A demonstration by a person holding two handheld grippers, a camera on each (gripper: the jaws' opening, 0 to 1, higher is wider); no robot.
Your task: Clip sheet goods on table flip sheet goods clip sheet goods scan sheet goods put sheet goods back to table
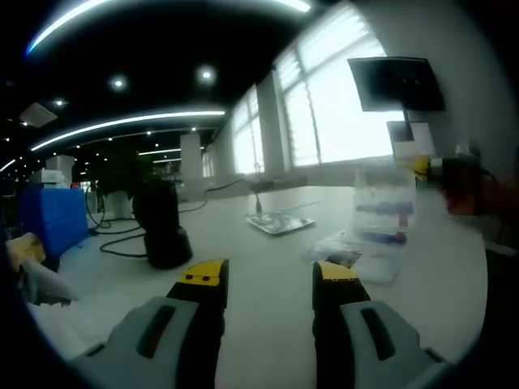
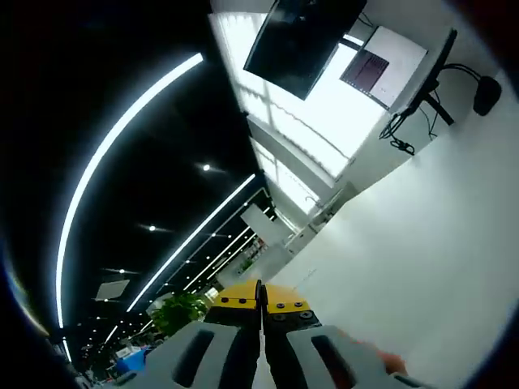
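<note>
- The sheet goods [image 1: 384, 212], a clear flat packet with printed bands, hangs upright ahead and to the right of the left gripper [image 1: 269, 279], held up at its top edge by the other gripper [image 1: 454, 174] coming in from the right.
- It looks thin, light and floppy, probably slick film; an edge pinch seems the safest hold, since the middle would likely buckle.
- More packets [image 1: 357, 258] lie below it on the tabletop [image 1: 268, 243].
- Left gripper: jaws spread, nothing between them.
- Right gripper [image 2: 261, 296]: jaws pressed together; whether film sits between them I cannot tell from its own view.
- Further left stand a black scanner stand [image 1: 160, 223] and a blue box [image 1: 53, 217].
</note>
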